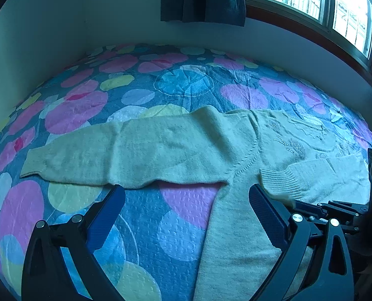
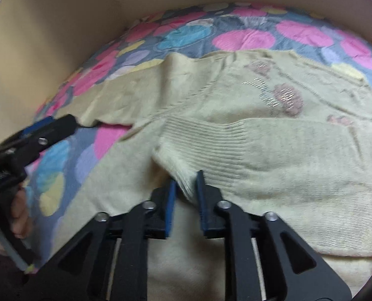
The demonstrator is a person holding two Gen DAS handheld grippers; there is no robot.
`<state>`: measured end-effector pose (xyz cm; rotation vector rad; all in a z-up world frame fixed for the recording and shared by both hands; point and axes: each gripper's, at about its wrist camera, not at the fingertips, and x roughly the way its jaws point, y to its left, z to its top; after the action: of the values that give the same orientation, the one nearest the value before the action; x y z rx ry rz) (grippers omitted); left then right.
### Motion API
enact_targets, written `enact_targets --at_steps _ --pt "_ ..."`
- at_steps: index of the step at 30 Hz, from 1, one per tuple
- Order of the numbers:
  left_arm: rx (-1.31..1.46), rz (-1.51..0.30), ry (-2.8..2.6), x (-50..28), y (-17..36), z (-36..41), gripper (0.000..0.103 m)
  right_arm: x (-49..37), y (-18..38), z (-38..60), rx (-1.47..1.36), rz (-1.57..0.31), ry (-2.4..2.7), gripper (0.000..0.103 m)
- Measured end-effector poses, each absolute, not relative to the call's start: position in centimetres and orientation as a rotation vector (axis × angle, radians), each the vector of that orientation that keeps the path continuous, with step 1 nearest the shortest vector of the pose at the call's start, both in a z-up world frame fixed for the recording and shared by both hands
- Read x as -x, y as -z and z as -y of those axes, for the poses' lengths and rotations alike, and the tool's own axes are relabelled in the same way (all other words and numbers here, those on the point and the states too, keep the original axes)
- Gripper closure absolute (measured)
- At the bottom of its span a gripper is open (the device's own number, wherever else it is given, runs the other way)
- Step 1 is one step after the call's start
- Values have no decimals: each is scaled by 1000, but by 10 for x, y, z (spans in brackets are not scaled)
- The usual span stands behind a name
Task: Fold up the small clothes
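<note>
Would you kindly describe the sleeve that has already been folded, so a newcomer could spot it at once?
On the quilted bedspread with coloured circles lies a pale cream knitted sweater. One sleeve stretches flat toward the wall; the folded sleeve lies across the sweater's chest below the beaded decoration. Only its ribbed cuff sits between the right gripper pads.

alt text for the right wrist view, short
The right gripper has a cream sweater's ribbed sleeve cuff between its slightly parted blue fingers; that sleeve is folded across the sweater's body. The sweater lies on a polka-dot bedspread, with the left gripper at the left edge.
</note>
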<state>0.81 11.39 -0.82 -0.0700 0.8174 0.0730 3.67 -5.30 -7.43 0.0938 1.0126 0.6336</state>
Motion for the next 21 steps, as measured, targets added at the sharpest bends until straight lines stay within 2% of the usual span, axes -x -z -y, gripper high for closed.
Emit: enact_targets --at_steps 6,12,16,21 --pt "58 -817 -49 -7 10 -108 4 -31 54 89 -248 -982 -759 78" --pt "50 -807 -3 -8 11 -95 4 -37 24 242 -412 -813 -494 74" --pt "44 -807 17 -13 14 -85 4 -55 48 366 -593 -795 -170 74" --pt "29 -830 23 -23 23 -71 4 -89 91 423 -732 -866 -145 74"
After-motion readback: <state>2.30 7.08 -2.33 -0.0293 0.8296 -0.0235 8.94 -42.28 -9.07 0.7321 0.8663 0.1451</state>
